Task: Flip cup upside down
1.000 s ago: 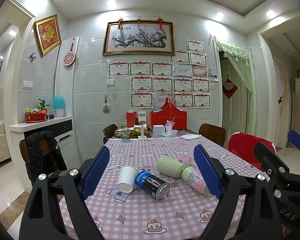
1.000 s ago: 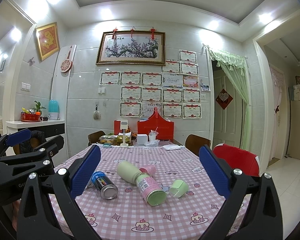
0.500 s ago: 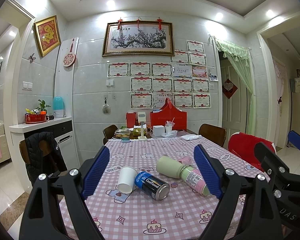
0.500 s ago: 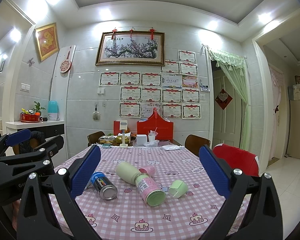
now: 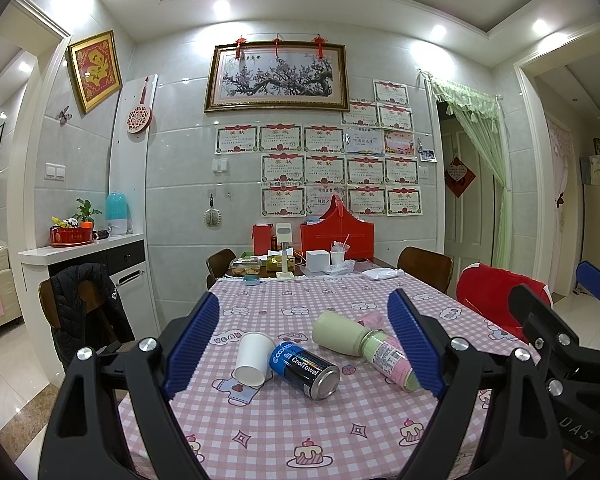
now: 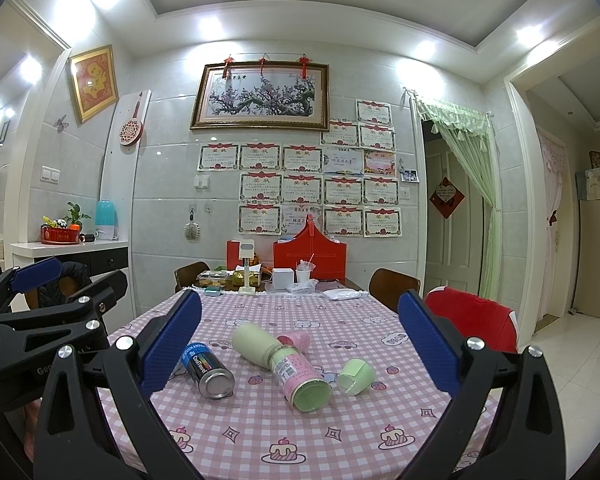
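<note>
Nothing of the flip appears done: both tools hang short of the table's near edge, the left gripper (image 5: 304, 344) with its blue pads spread wide and holding nothing, the right gripper (image 6: 300, 346) likewise wide apart and empty. Past them, on the pink checked tablecloth (image 5: 284, 432), the white paper cup (image 5: 253, 358) lies on its side at the near left, mouth toward the camera, touching or just beside a blue can (image 5: 305, 369) that also lies flat; the cup looks empty, though the glare inside makes that a guess. To the right a pale green and pink bottle (image 6: 280, 360) lies tipped over, its round end facing near, and a small green cap (image 6: 355, 376) rests just right of it, apart from the bottle. Grasping, turning and setting the cup mouth-down all remain. At the far end of the table stand a red box (image 5: 336, 236) and a small cup holding straws (image 5: 339, 255).
</note>
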A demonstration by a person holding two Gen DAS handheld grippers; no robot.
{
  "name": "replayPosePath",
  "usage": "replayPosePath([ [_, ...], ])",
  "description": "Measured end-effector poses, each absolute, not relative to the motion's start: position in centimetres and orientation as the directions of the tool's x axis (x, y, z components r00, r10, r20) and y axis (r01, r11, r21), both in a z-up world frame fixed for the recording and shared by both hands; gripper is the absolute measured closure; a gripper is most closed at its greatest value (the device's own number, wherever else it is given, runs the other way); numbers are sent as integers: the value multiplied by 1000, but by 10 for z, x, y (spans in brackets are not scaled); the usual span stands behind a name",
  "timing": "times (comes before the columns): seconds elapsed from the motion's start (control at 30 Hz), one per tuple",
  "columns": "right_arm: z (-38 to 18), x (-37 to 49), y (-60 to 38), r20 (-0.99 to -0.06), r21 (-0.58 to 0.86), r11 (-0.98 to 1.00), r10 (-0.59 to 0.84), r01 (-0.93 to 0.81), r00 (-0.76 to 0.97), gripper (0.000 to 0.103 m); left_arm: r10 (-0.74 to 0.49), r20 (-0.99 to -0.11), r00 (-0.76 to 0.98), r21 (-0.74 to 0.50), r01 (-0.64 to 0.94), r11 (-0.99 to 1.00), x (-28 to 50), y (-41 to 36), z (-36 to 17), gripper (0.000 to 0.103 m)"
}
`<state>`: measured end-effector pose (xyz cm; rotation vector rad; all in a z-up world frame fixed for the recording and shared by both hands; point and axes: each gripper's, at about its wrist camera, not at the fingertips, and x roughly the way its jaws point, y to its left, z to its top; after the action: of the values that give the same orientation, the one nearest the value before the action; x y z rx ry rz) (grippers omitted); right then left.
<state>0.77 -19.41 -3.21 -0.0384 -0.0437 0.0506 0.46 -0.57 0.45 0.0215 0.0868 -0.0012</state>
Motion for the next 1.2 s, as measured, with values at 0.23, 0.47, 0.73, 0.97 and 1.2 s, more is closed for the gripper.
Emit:
replayPosePath([
  [0.23,-33,8,-197,42,-39,998,51,-49,998,8,0,-88,996,21,2,1000,3,-7,5,18],
  [0.47,-35,11,-199,36,-42,998,53,-51,998,8,0,-92,996,19,2,1000,2,-7,2,18],
  [0.73,-45,13,-192,25,-45,998,52,-50,998,8,-2,-101,995,18,3,1000,4,-1,-3,18],
  [0.97,-47,17,-190,9,-46,998,52,-52,999,8,0,-111,994,22,2,1000,7,2,-6,18],
  [1.2,-48,23,-192,-7,-38,998,54,-54,999,8,-1,-132,991,33,5,999,13,-1,-10,18],
])
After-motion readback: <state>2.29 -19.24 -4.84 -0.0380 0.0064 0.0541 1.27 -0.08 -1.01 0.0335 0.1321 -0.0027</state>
